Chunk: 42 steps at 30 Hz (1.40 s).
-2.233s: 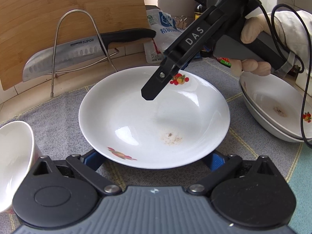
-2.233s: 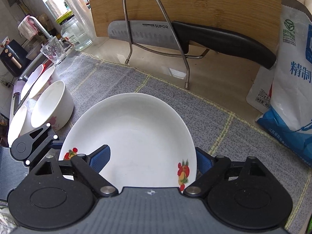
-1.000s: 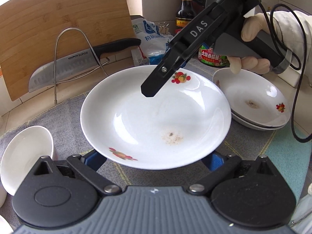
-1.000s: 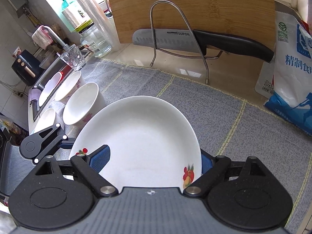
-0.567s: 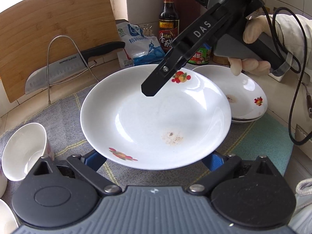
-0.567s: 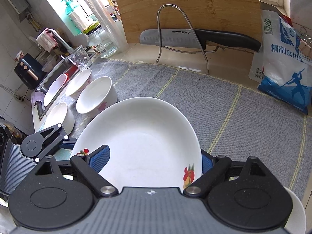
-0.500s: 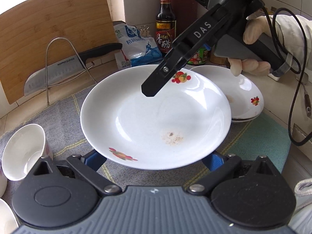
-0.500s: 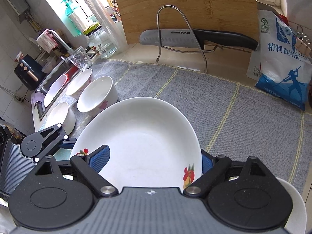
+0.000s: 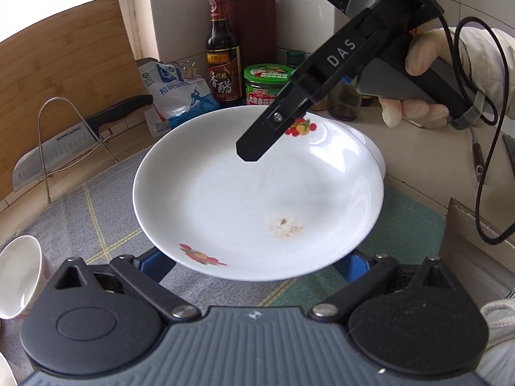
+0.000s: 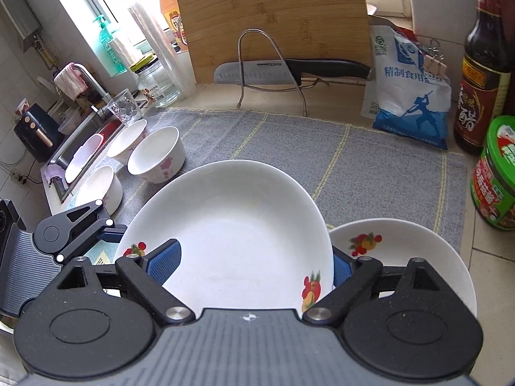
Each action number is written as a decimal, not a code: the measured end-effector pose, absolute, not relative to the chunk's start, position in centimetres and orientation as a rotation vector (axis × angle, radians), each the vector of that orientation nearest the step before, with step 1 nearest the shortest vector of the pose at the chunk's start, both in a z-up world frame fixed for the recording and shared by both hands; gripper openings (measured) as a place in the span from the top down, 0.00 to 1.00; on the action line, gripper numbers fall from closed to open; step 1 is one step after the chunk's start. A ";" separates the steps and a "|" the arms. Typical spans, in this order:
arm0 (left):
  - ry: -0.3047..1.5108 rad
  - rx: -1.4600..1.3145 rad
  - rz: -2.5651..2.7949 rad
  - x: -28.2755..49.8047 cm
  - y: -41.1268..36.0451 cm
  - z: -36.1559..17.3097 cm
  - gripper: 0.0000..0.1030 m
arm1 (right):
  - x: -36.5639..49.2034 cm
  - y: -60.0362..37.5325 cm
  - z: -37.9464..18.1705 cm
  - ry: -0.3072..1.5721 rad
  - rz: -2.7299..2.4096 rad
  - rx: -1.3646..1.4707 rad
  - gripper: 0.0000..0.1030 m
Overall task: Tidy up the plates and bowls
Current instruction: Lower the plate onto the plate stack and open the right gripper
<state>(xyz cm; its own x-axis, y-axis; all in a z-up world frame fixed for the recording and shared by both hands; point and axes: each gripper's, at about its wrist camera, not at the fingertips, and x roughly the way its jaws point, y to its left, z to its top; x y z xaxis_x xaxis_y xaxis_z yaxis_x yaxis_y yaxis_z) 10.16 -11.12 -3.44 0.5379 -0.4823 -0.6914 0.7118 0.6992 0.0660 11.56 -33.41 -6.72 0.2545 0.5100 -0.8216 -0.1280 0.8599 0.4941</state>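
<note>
Both your left tongs (image 9: pixel 254 259) and right tongs (image 10: pixel 256 265) seem clamped on opposite rims of the plate (image 9: pixel 257 193), keeping it level above the stacked plates (image 10: pixel 402 251) for nesting.

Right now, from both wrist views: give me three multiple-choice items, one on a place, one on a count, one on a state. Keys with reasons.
1. Where does the knife rest?
A. in the sink
B. on a wire rack in front of the cutting board
C. on the plate stack

2. How many bowls stand on the counter's left side in the right wrist view?
A. one
B. six
C. three

3. What state is the held plate in?
A. gripped at opposite rims by both grippers
B. lying flat on the mat
C. broken

Key: B, its blade spans the rack; C, three bowls near the sink; A, right gripper and left gripper both clamp it.
</note>
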 end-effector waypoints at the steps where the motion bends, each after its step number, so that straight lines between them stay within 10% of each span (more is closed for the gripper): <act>1: 0.696 0.366 -0.738 10.1 -11.5 -3.4 0.02 | 11.2 -33.7 -6.6 1.243 0.437 0.361 0.08; 42: 0.746 0.442 -0.868 12.0 -19.2 -5.6 0.02 | 5.3 -41.9 -9.8 1.284 0.244 0.466 0.07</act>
